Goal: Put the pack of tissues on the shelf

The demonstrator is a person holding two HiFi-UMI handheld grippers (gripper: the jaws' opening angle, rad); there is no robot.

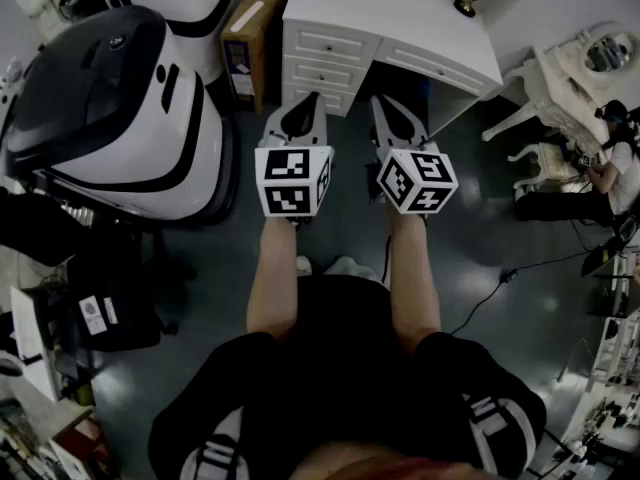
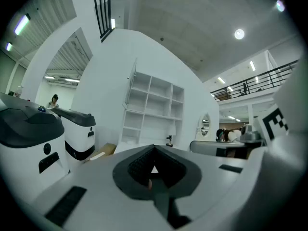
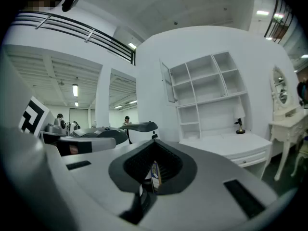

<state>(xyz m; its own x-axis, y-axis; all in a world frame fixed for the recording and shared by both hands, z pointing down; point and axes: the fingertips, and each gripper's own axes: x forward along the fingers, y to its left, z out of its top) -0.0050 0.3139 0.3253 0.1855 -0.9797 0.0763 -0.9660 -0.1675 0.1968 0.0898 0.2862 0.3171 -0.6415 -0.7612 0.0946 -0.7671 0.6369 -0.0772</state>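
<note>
Seen from above, a person's two bare forearms reach toward 12 o'clock, each hand holding a set of tongs level over a dark floor [image 1: 480,248]. The left gripper [image 1: 308,103] sits just left of centre. Its two jaws meet at the tips, closed with nothing between them. The right gripper [image 1: 382,106] is just beside it and parallel, and its jaws are closed too. In the right gripper view, a thin blue-and-white slip [image 3: 155,175] shows in the small hollow behind the tips. Whether that slip is the pack of tissues cannot be told, and no other view shows the pack.

At 12 o'clock, just past the tongs, stands a white desk [image 1: 400,28] with drawers. Both gripper views show a white shelf [image 3: 207,88] with open compartments rising from the desk against the wall. A cardboard box [image 1: 250,43] leans at 11 o'clock, beside the desk. A large black-and-white machine [image 1: 110,108] fills the 9 to 10 o'clock side.
</note>
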